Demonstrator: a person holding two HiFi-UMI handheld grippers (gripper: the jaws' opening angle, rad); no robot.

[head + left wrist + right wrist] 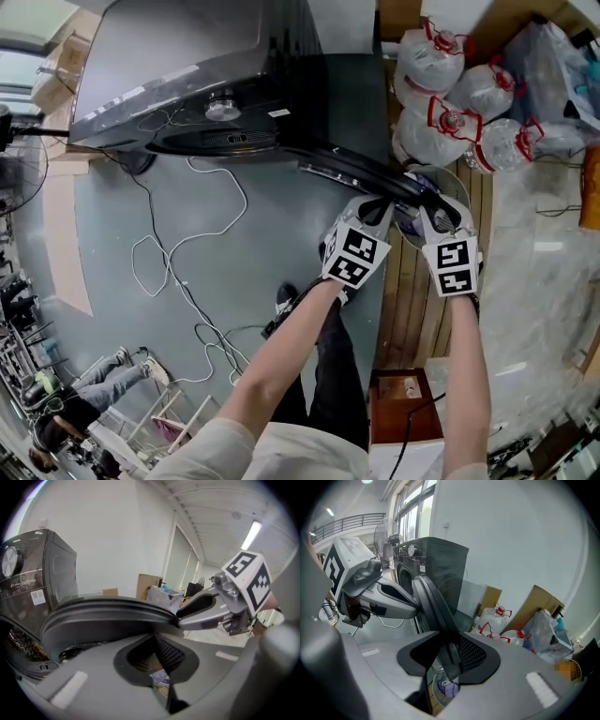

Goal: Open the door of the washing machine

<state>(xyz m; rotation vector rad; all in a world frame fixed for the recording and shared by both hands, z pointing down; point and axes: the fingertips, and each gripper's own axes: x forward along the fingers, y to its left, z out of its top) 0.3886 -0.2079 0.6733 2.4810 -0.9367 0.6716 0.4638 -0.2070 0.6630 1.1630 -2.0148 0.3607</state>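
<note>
Honestly, the door (349, 167) already hangs swung out from the washing machine (187, 84), with its free edge down by both grippers. The right gripper (449, 651) is about half closed, clamped on the door's rim. The left gripper (157, 639) is fully closed on nothing, tips right by that rim. I'd guess the door's stiff, fairly heavy and smooth, so grab the outer rim far from the hinge and follow its swing.

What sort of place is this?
Probably a workshop or storeroom rather than a home: a washing machine stands near a heap of big water bottles and a cardboard box.
</note>
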